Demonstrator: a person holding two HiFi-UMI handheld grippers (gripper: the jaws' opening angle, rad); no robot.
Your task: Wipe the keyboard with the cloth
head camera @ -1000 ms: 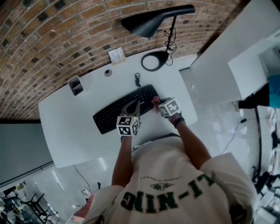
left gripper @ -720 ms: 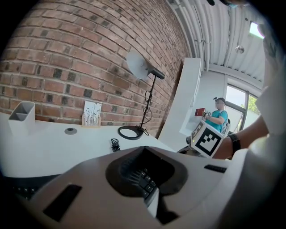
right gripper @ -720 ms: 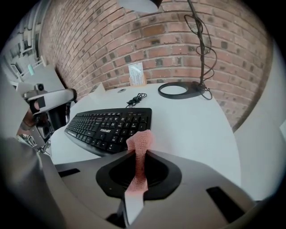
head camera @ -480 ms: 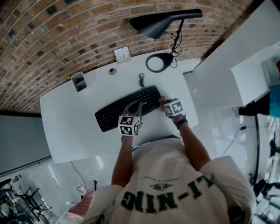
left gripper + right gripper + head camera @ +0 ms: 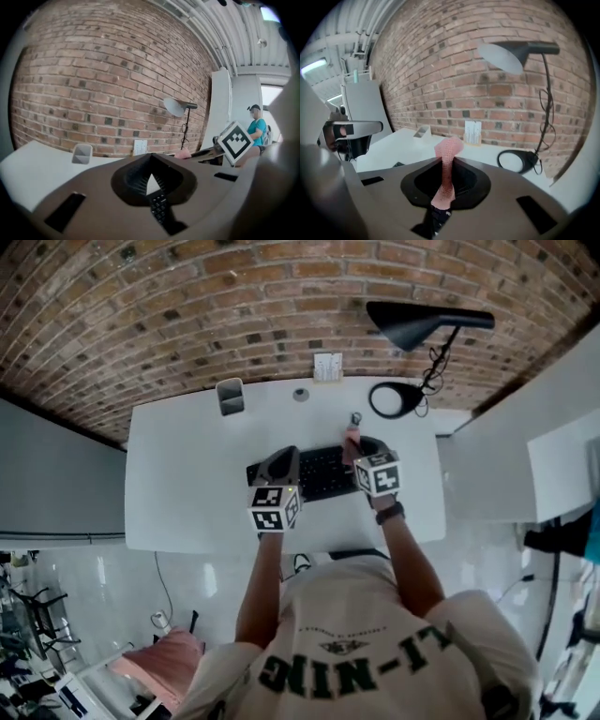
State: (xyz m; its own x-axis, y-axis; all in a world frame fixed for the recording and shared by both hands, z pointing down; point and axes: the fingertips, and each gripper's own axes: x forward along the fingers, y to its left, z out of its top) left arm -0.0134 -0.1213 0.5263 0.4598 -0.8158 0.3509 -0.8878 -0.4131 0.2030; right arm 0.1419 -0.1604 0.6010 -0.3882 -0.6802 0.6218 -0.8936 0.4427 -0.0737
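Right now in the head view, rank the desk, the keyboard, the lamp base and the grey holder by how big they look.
1. desk
2. keyboard, though partly hidden
3. lamp base
4. grey holder, only a little smaller than the lamp base

Pink cloth [image 5: 444, 183], black keyboard [image 5: 323, 472]

Tally: one keyboard [image 5: 323, 474], one pink cloth [image 5: 351, 436], one black lamp [image 5: 427, 322], one grey holder [image 5: 230, 397], one counter [image 5: 178, 474]. Two tongs: left tongs [image 5: 285, 457], right tongs [image 5: 356, 444].
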